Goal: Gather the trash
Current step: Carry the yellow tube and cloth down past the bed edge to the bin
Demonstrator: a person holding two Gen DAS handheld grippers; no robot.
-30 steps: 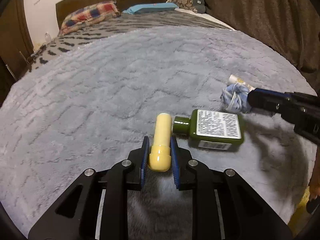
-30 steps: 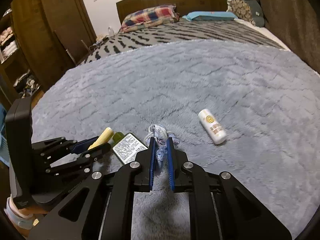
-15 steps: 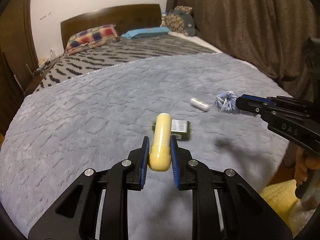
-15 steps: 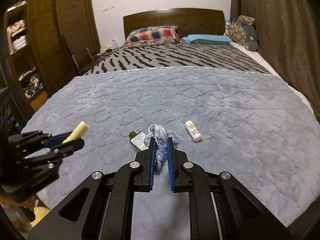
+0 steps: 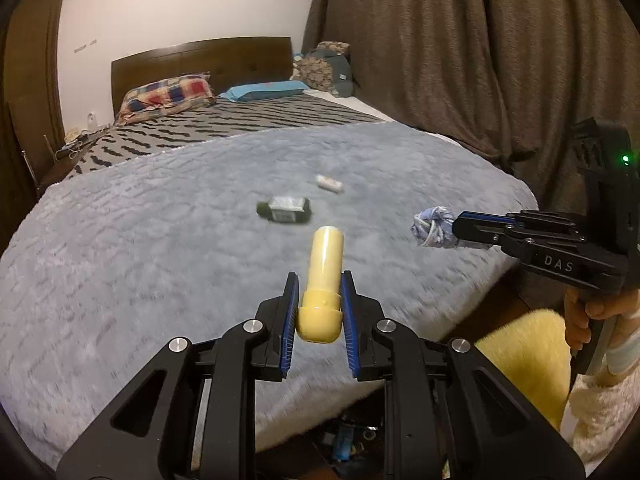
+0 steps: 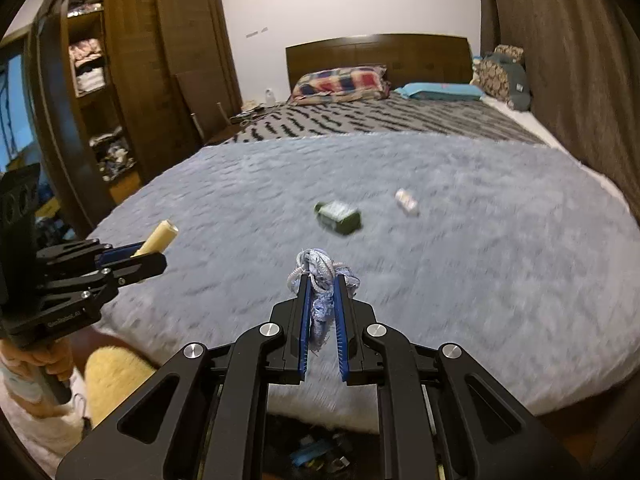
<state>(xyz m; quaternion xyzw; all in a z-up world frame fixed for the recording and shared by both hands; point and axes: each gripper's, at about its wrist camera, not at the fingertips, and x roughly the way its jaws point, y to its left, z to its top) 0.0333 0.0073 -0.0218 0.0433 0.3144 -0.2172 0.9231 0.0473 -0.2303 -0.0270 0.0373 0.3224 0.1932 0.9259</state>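
Though near bed edge [image 5: 360,384], loaded claws.

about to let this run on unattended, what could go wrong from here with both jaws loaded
1. The yellow tube is pinched only at its cap end by the left gripper, most of it sticking out forward; a swing might lever it loose.
2. The blue rag wad in the right gripper has loose strands that could slip or snag.
3. The green bottle and small white tube lie on the grey blanket, uncollected.
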